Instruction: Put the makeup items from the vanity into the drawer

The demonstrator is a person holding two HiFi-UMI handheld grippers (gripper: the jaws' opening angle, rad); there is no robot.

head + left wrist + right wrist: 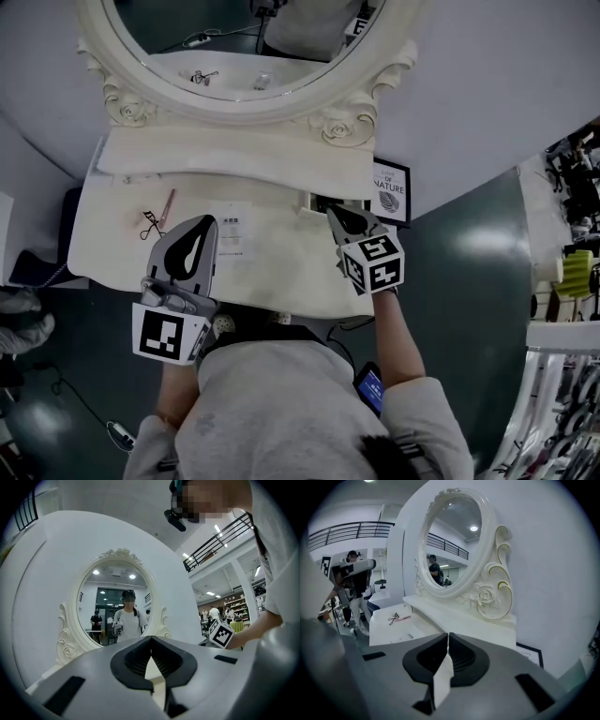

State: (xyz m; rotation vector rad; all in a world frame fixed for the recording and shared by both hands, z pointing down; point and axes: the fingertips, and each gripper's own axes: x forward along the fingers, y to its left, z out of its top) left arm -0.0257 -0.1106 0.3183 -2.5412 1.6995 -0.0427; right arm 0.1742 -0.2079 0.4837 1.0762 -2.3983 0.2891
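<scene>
Over the white worktop [281, 267] below the oval mirror [234, 56], the left hand-held gripper [207, 220] and right hand-held gripper [331, 212] hover closed and empty, no open drawer shows, and the curler [150, 225] and pink stick [167, 204] lie at its left end, so the task looks barely begun.

Framed sign [391, 190] — paper sheet [231, 234]

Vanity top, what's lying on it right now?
An eyelash curler, a thin pink stick beside it and a printed sheet. The patches under the left gripper and the right gripper are covered.
</scene>
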